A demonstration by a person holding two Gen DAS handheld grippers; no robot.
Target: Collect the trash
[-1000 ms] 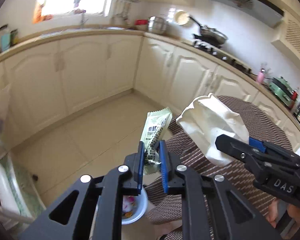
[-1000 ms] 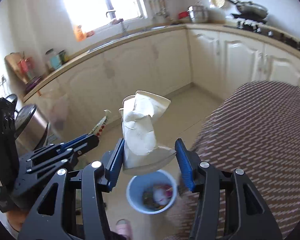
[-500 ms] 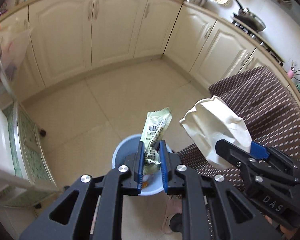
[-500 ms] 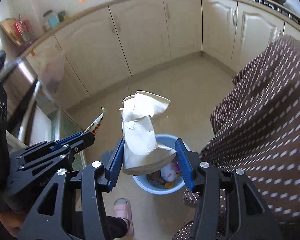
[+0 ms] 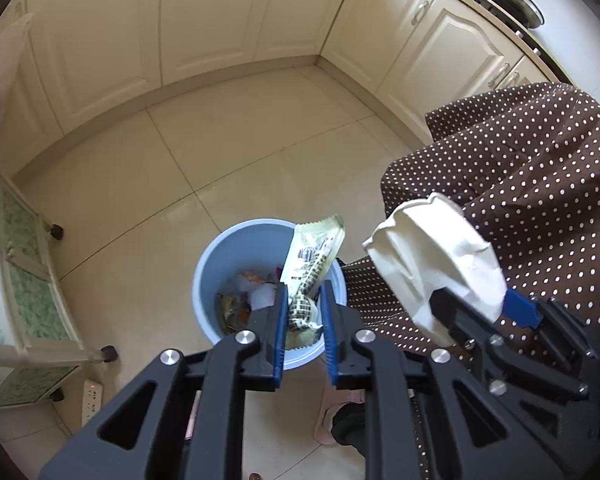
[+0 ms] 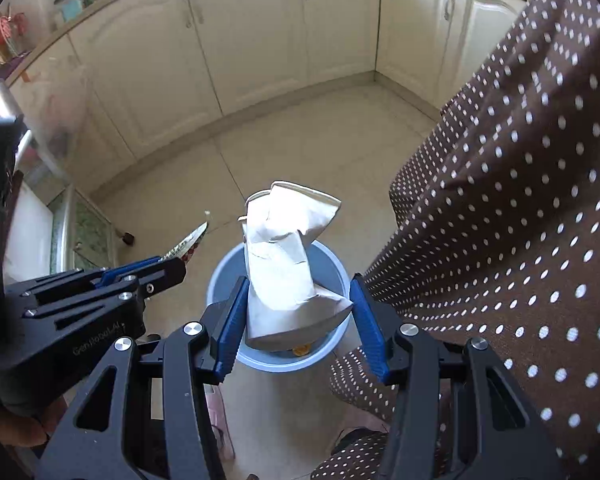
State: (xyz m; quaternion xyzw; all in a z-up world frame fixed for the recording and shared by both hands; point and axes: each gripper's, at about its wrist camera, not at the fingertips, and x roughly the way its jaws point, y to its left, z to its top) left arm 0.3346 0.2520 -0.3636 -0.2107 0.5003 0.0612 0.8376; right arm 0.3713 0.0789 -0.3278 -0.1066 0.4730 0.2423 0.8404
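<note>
While both fingers [image 5: 281,320] grip trash, bin [image 5: 236,240] sits below.

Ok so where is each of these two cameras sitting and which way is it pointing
Left wrist: on the left gripper, facing down at the blue bin; its fingers pinch a snack wrapper, right gripper alongside.
Right wrist: on the right gripper, above the same bin, fingers flanking a crumpled paper bag.
Shared: bin, both grippers, polka-dot cloth.
</note>
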